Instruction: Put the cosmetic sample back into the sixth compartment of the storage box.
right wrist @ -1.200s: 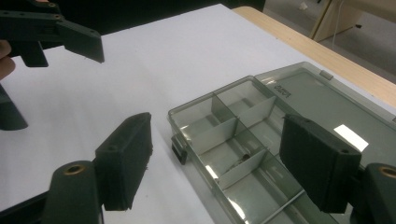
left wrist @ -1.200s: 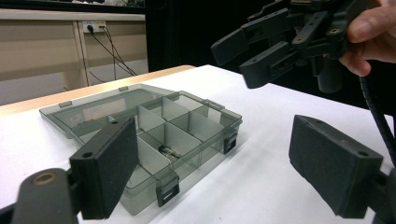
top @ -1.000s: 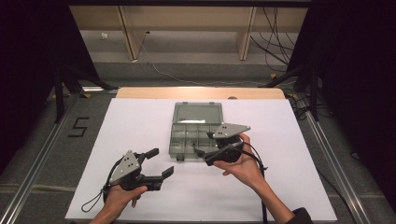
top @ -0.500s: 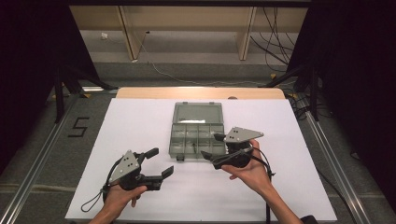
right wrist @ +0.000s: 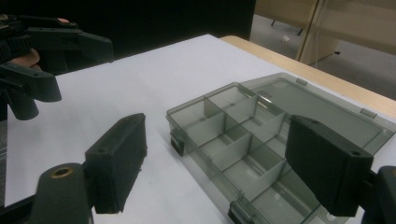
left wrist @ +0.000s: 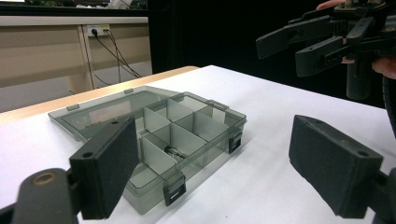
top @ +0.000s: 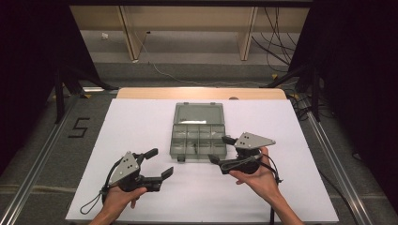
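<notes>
A smoky clear compartment box (top: 198, 140) lies open at mid-table, its lid (top: 198, 114) folded flat behind it. One small metal piece (left wrist: 175, 151) rests in a near compartment. My left gripper (top: 160, 162) is open, held low over the white table front-left of the box, with its jaws aimed at it. The right gripper (top: 219, 149) is open beside the box's front-right corner. Its jaws have just been opening and hold nothing. The left gripper view looks between its own jaws (left wrist: 219, 168) at the box (left wrist: 187, 135). The right gripper view looks past its own jaws (right wrist: 222, 163) at the dividers (right wrist: 233, 135).
The white table (top: 141, 122) has a wooden strip (top: 202, 93) along its far edge. Metal rails (top: 42, 159) run down both sides. Wooden legs and cables stand behind the table. In each gripper view the other gripper (left wrist: 303, 44) (right wrist: 79, 70) is farther off.
The right gripper has drawn back from over the box's front-right corner, to the right and toward the near edge. The left gripper has stayed where it was.
</notes>
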Action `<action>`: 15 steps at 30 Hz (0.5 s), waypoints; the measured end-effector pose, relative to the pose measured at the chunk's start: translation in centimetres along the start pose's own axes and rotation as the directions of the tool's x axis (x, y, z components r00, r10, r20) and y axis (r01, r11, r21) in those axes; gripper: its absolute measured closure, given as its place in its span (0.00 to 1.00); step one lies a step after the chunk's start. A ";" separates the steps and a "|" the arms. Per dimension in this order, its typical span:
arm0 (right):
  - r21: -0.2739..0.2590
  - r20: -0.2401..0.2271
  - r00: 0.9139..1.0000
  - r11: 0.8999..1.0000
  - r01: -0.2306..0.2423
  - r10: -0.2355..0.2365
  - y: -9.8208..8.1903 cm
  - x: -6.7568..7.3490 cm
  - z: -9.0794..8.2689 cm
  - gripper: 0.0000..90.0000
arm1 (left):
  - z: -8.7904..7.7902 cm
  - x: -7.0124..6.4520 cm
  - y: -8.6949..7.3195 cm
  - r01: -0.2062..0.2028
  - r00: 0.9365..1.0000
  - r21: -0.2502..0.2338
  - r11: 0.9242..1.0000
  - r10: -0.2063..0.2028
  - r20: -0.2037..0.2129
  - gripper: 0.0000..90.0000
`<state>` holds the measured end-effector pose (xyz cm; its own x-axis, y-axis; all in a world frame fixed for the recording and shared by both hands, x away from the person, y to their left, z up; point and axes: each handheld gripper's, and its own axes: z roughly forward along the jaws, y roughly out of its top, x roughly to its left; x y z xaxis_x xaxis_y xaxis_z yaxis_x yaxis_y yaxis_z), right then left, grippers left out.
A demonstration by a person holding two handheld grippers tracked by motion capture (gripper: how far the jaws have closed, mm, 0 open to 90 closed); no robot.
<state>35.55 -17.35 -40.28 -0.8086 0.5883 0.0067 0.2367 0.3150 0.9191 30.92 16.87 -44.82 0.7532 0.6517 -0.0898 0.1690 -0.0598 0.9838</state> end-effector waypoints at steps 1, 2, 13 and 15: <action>-0.002 -0.004 1.000 1.000 -0.016 0.016 -0.2 0.0 -0.2 0.24 | 0.0 0.0 0.0 -0.002 1.000 -0.002 1.000 0.002 0.001 0.17; -0.001 -0.009 1.000 1.000 -0.020 0.020 -0.2 0.0 -0.3 0.24 | 0.0 0.0 0.0 0.003 1.000 -0.004 1.000 -0.003 -0.002 0.17; -0.032 0.016 1.000 0.999 -0.015 0.015 -0.9 0.1 -1.3 0.24 | -0.2 0.1 0.0 0.000 1.000 -0.002 1.000 0.000 -0.004 0.17; -0.021 0.013 1.000 1.000 -0.022 0.022 -0.9 0.1 -1.5 0.24 | -0.2 0.1 0.0 0.000 1.000 -0.003 1.000 0.000 -0.004 0.17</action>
<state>34.48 -18.67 -40.51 -0.7960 0.6049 0.0221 0.2429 0.2858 0.9270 30.91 17.10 -44.80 0.7504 0.6549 -0.0896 0.1675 -0.0573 0.9842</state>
